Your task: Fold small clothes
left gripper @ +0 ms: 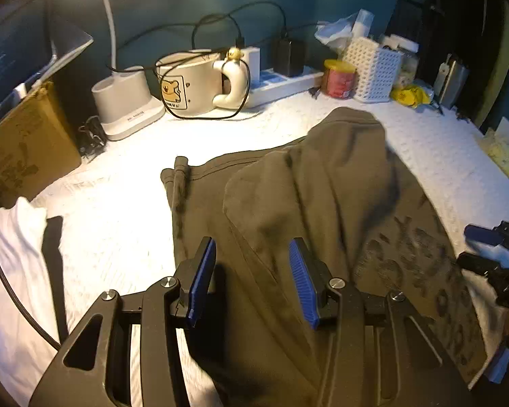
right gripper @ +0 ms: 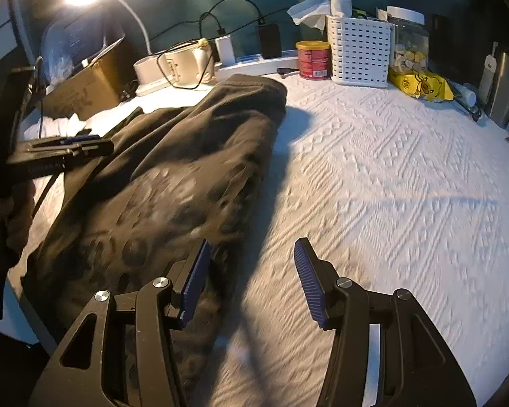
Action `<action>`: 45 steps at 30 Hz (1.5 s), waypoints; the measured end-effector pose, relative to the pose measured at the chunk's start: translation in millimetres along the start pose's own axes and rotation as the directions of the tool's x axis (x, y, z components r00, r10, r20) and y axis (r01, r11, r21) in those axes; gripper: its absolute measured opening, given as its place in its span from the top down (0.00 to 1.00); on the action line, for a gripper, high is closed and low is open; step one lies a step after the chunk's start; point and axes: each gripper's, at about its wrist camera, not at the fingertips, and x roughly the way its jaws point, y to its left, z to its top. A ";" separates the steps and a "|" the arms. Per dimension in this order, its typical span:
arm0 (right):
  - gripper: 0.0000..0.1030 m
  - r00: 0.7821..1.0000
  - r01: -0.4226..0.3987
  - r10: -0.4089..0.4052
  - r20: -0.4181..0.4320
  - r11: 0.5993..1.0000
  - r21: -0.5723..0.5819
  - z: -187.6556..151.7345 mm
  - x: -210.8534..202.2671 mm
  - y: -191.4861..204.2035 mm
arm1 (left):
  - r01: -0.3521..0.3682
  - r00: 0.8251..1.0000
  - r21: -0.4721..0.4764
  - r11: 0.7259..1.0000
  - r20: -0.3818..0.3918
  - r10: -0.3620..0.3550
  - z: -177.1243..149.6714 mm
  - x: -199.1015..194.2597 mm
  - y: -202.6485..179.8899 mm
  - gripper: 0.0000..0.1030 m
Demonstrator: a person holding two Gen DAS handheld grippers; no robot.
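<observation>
A dark olive garment (left gripper: 322, 186) with a faded print lies loosely folded on the white textured cover (left gripper: 118, 203). My left gripper (left gripper: 252, 271) hangs over its near part. The blue pads (left gripper: 203, 271) stand apart, the cloth runs beneath them and neither pad presses on it. In the right wrist view the same garment (right gripper: 173, 156) fills the left half. My right gripper (right gripper: 251, 271) stands open at its right edge, with the left pad (right gripper: 195, 281) over the cloth and the right pad over bare cover (right gripper: 390, 169). Each gripper also shows in the other's view: the right gripper (left gripper: 492, 251), the left gripper (right gripper: 64, 149).
Along the back stand a lamp base (left gripper: 125, 101), a bear mug (left gripper: 190, 84), a power strip (left gripper: 281, 83) with cables, a red can (right gripper: 314, 59), a white basket (right gripper: 359, 51), a jar (right gripper: 409, 40) and a yellow packet (right gripper: 420, 86). A cardboard box (left gripper: 23, 146) and white cloth (left gripper: 13, 254) lie left.
</observation>
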 end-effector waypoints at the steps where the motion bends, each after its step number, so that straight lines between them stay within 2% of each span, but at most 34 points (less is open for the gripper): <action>1: 0.47 1.000 -0.005 0.005 0.001 1.000 0.008 3.4 2.4 -2.8 | -0.007 1.000 0.004 1.000 -0.015 0.007 2.3 6.3 0.9 0.56; 5: 0.47 1.000 -0.021 0.021 0.012 0.999 0.038 19.8 12.3 -13.4 | 0.010 0.999 0.007 1.000 -0.042 -0.010 6.6 19.8 3.1 0.56; 9: 0.47 0.997 -0.058 0.054 0.048 0.996 0.070 40.1 24.0 -24.7 | 0.028 1.000 0.039 0.999 -0.015 -0.027 8.9 25.5 1.2 0.57; 10: 0.47 0.997 -0.065 0.060 0.055 0.995 0.082 44.0 26.5 -27.5 | 0.040 0.999 0.043 0.998 -0.015 -0.039 9.9 27.9 1.7 0.65; 12: 0.47 0.995 -0.081 0.075 0.062 0.991 0.109 52.7 33.1 -32.1 | 0.086 0.996 0.037 0.996 -0.022 -0.085 12.4 32.3 3.8 0.88; 14: 0.47 0.994 -0.095 0.087 0.070 0.988 0.122 63.3 39.1 -36.3 | 0.084 0.997 0.040 0.996 -0.002 -0.084 15.8 29.5 4.4 0.94; 19: 0.47 0.990 -0.132 0.123 0.068 0.981 0.140 91.9 57.4 -43.9 | 0.076 0.996 0.017 0.997 0.041 -0.077 21.8 19.2 17.0 0.96; 22: 0.47 0.985 -0.169 0.160 0.062 0.967 0.189 106.4 77.3 -55.2 | 0.083 0.995 0.006 0.997 0.048 -0.083 24.1 15.7 23.0 0.96; 26: 0.47 0.977 -0.215 0.210 0.046 0.947 0.239 116.7 102.0 -66.0 | 0.091 0.994 -0.006 0.996 0.055 -0.091 24.9 12.0 28.4 0.96; 30: 0.47 0.967 -0.255 0.249 0.057 0.940 0.227 124.6 109.7 -65.0 | 0.092 0.995 -0.024 0.995 0.049 -0.091 25.8 10.6 38.7 0.96; 31: 0.52 0.960 -0.280 0.273 0.061 0.932 0.230 126.4 112.7 -65.1 | 0.092 0.995 -0.029 0.995 0.048 -0.090 26.1 9.5 41.6 0.96; 32: 0.74 0.953 -0.302 0.297 0.057 0.925 0.232 128.0 116.0 -64.7 | 0.092 0.995 -0.036 0.995 0.050 -0.090 26.9 8.0 45.7 0.96; 33: 0.79 0.951 -0.308 0.305 0.047 0.924 0.228 130.7 119.6 -63.1 | 0.094 0.994 -0.038 0.995 0.051 -0.092 27.3 7.0 47.9 0.96; 38: 0.86 0.963 -0.271 0.266 0.052 0.955 0.124 145.7 119.2 -43.1 | 0.085 0.995 -0.045 0.995 0.058 -0.082 29.5 9.8 56.7 0.96; 41: 0.86 0.974 -0.226 0.223 0.045 0.970 0.091 146.2 124.0 -38.8 | 0.077 0.996 -0.048 0.996 0.052 -0.074 29.4 16.7 61.0 0.96; 45: 0.86 0.985 -0.173 0.171 0.031 0.983 0.066 143.3 129.1 -36.0 | 0.060 0.998 -0.053 0.997 -0.008 -0.061 20.7 37.2 64.1 0.96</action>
